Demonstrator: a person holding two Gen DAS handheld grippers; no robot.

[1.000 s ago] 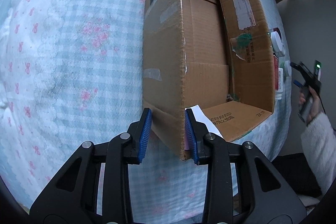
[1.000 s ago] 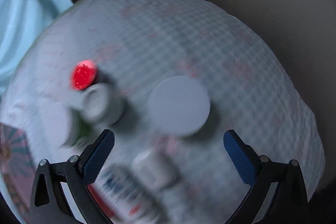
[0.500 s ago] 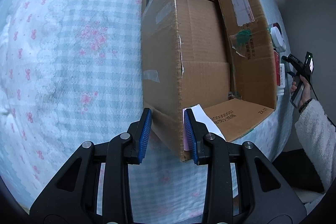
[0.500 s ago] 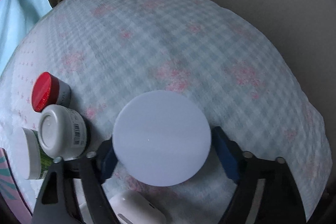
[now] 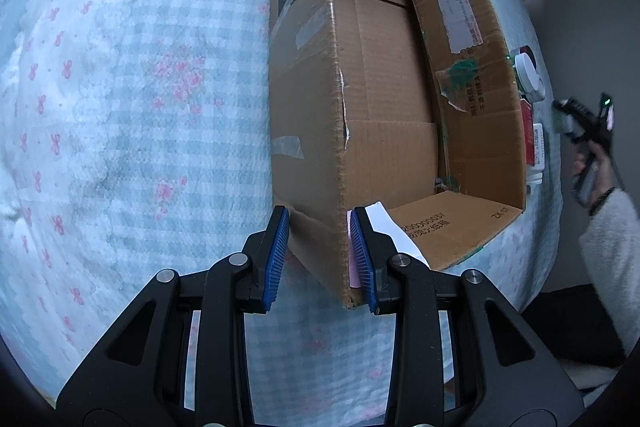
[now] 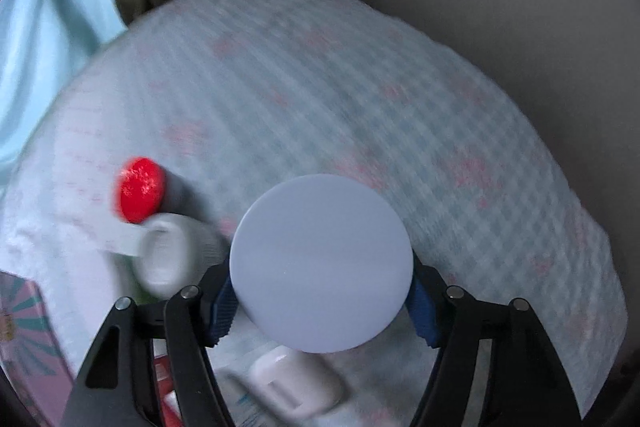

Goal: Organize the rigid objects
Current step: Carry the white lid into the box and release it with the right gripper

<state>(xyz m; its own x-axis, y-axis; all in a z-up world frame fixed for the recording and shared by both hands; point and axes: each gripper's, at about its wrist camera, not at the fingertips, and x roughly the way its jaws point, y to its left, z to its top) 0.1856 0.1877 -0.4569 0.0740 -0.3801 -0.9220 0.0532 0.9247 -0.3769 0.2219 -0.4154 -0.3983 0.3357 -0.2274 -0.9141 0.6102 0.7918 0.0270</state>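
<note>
Cardboard box [image 5: 384, 99] held steady while a round white lid goes in the other jaws

The left gripper [image 5: 320, 259] is clenched on the box's near wall, the box open and standing on the checked bedspread [image 5: 140, 107]; the right gripper [image 6: 322, 303] grasps the round white lid [image 6: 322, 263] by its rim, just right of the box. To do it well, I'd judge: keep the lid level, carry it over the box wall and release low inside. Counted beside the box: one red-capped jar [image 6: 140, 189], one white jar [image 6: 164, 259], one white case [image 6: 296, 383], and blurred packets I cannot number
</note>
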